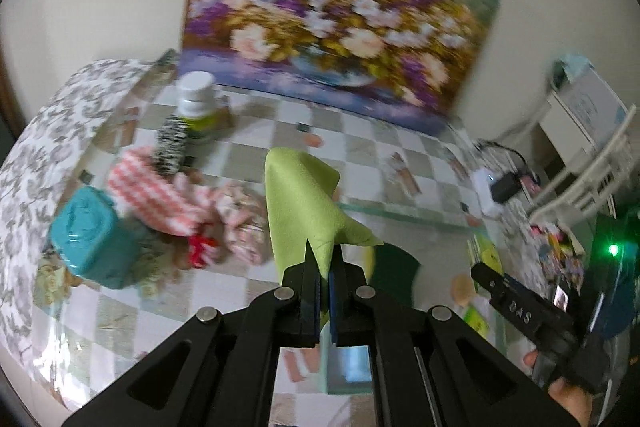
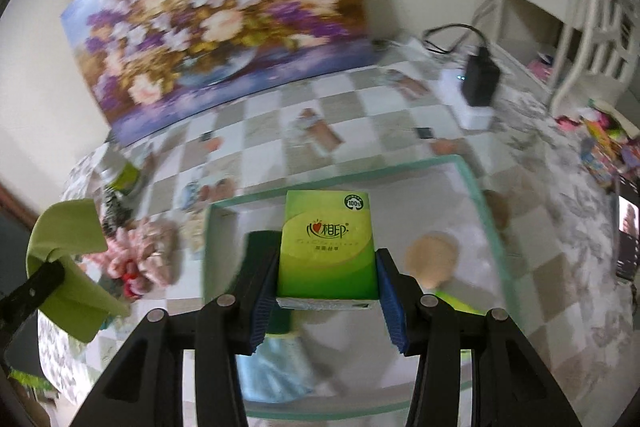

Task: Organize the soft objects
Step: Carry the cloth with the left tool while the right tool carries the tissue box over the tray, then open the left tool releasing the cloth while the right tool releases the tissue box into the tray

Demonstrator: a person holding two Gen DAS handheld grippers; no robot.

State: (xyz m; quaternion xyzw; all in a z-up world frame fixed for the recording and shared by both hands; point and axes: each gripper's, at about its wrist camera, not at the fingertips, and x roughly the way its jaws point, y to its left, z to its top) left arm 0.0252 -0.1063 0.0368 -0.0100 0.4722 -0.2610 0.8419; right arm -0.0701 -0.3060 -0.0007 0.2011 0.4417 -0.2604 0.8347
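The left gripper [image 1: 325, 259] pinches a green cloth [image 1: 304, 203] up in the air, near the pink cloth pile [image 1: 208, 211]. The right gripper [image 2: 326, 291] squeezes a green tissue pack [image 2: 326, 247] above the tray [image 2: 468, 171].

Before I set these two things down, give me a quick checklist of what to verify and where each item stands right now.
1. Left claw has a firm hold on the green cloth: ok, pinched shut on a corner.
2. Right claw has a firm hold on the tissue pack: ok, a pad pressed on each side.
3. Tray has free floor for the pack: ok, bare space shows ahead of it.
4. Things already in the tray, the dark green pad and round puff, are clear of the drop spot: cannot tell, the pack hides what is beneath.
5. Cloth hangs clear of the pink pile: ok.
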